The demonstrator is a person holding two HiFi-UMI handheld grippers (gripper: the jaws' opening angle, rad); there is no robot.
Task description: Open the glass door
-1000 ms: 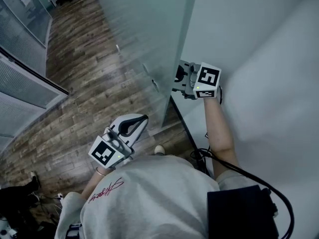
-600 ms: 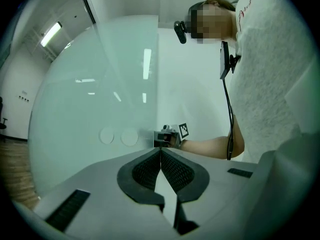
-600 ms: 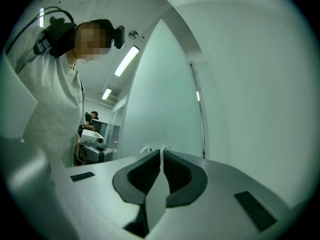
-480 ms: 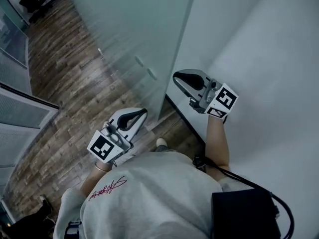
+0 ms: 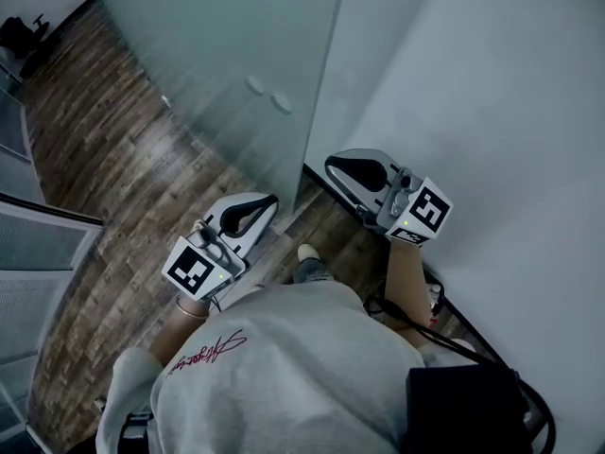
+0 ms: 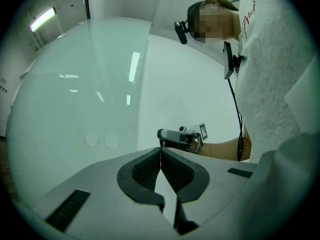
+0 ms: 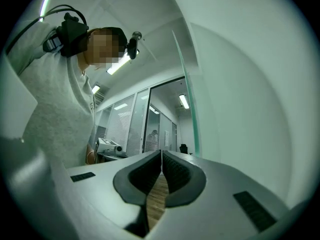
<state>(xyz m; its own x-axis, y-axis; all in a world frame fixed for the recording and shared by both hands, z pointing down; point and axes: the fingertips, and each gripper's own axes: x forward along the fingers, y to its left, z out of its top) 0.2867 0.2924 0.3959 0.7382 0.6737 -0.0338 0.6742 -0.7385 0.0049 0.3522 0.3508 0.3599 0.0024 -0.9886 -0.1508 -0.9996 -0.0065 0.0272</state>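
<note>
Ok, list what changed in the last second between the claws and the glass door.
The right claw came away from the edge of the glass door and swung back toward the white wall. Its jaws have just closed, with nothing between them. The left claw stayed shut and empty, and the door still stands open.

**Wood-floored office, white wall to the right**

A dark brown wood-plank floor [image 5: 142, 149] meets a plain white wall [image 5: 510, 83] on the right. A black office chair [image 5: 21, 32] stands far off at the top left. Grey-framed glass partitions [image 5: 38, 253] line the left side. Long ceiling strip lights [image 7: 183, 101] glow beyond.
</note>
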